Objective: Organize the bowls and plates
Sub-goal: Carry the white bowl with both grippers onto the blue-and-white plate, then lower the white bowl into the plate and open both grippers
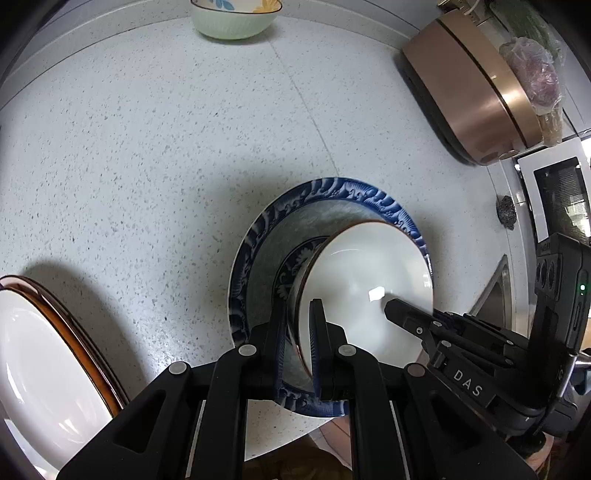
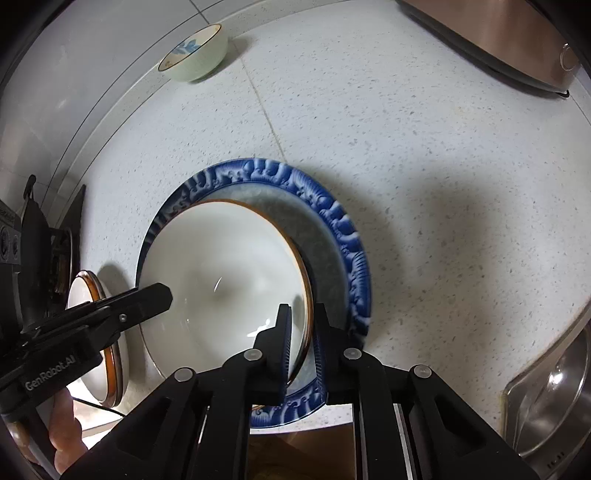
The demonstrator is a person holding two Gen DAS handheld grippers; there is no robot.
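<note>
So there's loads of free speckled countertop [image 1: 147,166] on the far side and to the left, but it gets tight on the right, where a copper-coloured appliance [image 1: 476,96] sits far back and the steel sink [image 2: 554,398] rim cuts in nearer. Count-wise: two grippers, one blue-patterned plate [image 1: 332,192], one white bowl [image 1: 369,266] with a thin brown rim, one pale green flowered bowl [image 1: 232,22] way at the back wall, and a small stack of white brown-rimmed plates [image 1: 44,362] at the near left. The white bowl is glossy and plain inside, sitting over the blue plate near the counter's front edge. The left gripper [image 1: 299,332] is clenched on its left rim, and the right gripper [image 2: 303,332] is clamped on the opposite rim.
</note>
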